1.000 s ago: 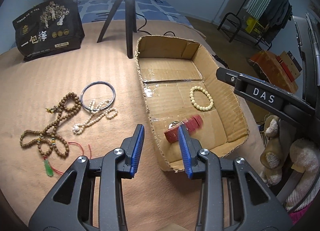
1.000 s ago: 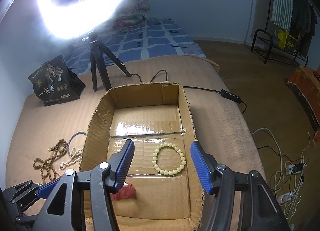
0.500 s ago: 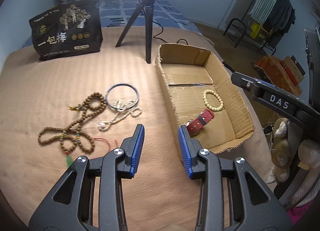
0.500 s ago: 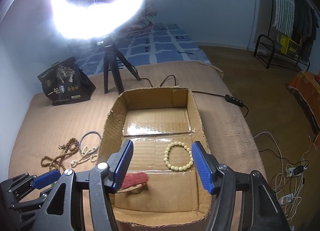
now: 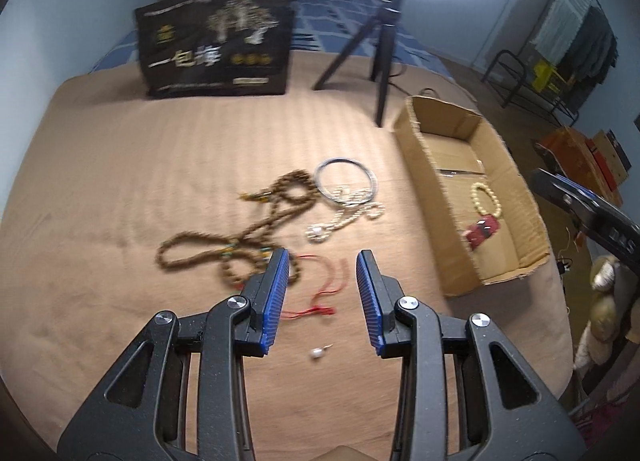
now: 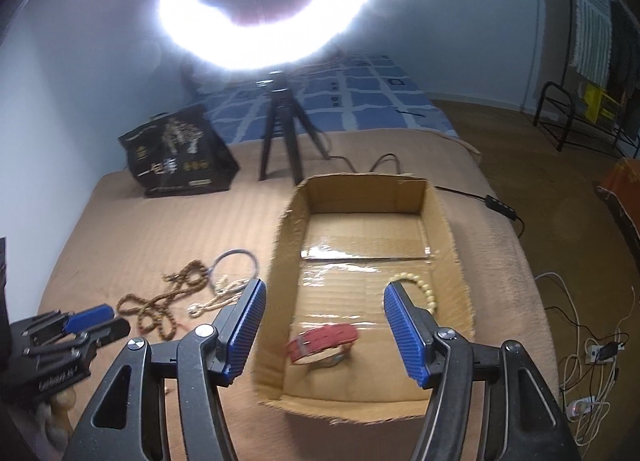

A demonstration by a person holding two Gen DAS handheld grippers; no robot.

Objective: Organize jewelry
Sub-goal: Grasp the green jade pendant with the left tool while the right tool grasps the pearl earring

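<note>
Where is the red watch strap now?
In both views the red watch strap lies inside the cardboard box, at its near end, close to the cream bead bracelet.

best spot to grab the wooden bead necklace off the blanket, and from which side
Take the wooden bead necklace at its near loop, just ahead of the open, empty left gripper, coming down from above. It lies flat on the blanket. There a single strand stands clear, while the far end crowds the metal bangle and pearl strand.

Black bag (image 5: 216, 46), tripod (image 5: 378, 49), ring light (image 6: 269, 1)
</note>
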